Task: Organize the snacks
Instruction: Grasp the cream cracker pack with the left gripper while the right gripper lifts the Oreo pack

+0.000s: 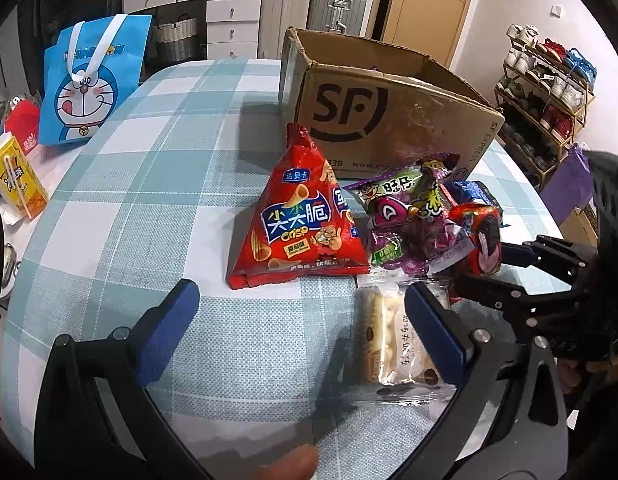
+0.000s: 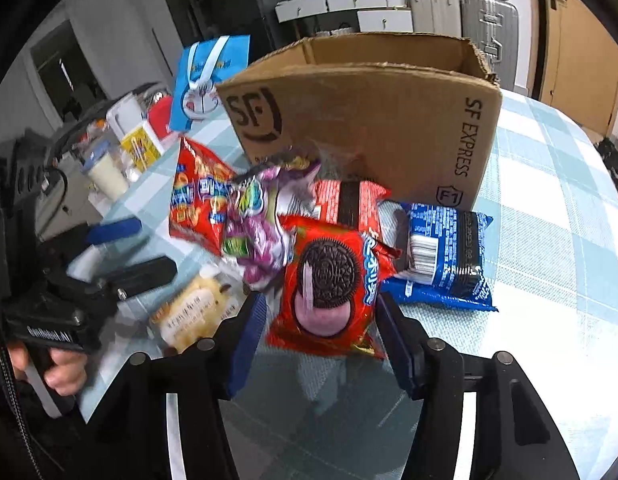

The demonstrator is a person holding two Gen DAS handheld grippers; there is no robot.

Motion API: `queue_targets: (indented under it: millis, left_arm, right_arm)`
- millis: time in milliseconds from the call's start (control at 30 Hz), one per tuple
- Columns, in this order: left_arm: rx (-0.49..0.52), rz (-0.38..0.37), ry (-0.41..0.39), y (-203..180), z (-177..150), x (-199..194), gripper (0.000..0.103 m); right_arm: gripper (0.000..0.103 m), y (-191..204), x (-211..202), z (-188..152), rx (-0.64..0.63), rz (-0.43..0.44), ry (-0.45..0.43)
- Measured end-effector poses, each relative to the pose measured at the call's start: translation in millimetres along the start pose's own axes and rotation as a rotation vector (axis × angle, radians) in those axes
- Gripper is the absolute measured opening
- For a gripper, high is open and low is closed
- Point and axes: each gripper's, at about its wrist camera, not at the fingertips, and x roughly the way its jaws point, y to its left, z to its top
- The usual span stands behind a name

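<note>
Several snacks still lie on the worktop (image 1: 149, 160) before the box (image 2: 369, 120); your right gripper (image 2: 321, 340) straddles the red cookie pack (image 2: 329, 280), unclenched; left gripper (image 1: 301, 312) released, empty.

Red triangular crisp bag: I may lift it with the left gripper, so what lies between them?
Bare checked tablecloth separates left gripper from red triangular crisp bag; left wrist view.

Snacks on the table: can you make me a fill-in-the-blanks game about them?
1. The cardboard box has the letters ___ printed on it.
2. The right tool has a red pack showing a ___ between its fingers.
3. The triangle crisp bag is coloured ___.
4. The tablecloth has a ___ pattern.

Missing words: SF; cookie; red; checked
</note>
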Motion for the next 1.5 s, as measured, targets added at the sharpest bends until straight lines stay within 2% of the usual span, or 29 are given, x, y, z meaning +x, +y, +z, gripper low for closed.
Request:
queue_targets:
  millis: [300,333,367,600,933,1233,1367,1500]
  left_arm:
    - [0.014,-0.01,0.012,-5,-2,3,0.102]
    - [0.016,-0.009,0.014,-5,-2,3,0.102]
    - [0.017,-0.009,0.015,-5,-2,3,0.102]
    - [0.033,-0.042,0.038,-10,-8,4,0.102]
    - [0.148,-0.087,0.096,-45,-19,14,0.102]
    - [0.241,-0.045,0.146,-65,-29,25,0.102]
    - [0.252,-0.036,0.154,-67,-30,26,0.102]
    - [0.251,-0.042,0.147,-66,-29,25,0.095]
  right_arm:
    - [0.058,-7,-1,-1,0.023,-0.027,-0.034]
    - [0.056,-6,0,1,0.021,-0.028,-0.034]
    - [0.048,-6,0,1,0.018,-0.024,-0.04]
    - [0.046,-11,-23,-6,0.061,0.002,-0.089]
    - [0.046,-17,-55,-24,0.125,-0.027,-0.132]
    - [0.046,-15,-60,-36,0.157,-0.048,-0.152]
    - [0.046,-16,-60,-37,0.17,-0.046,-0.154]
    - [0.046,-16,-62,-37,0.178,-0.035,-0.164]
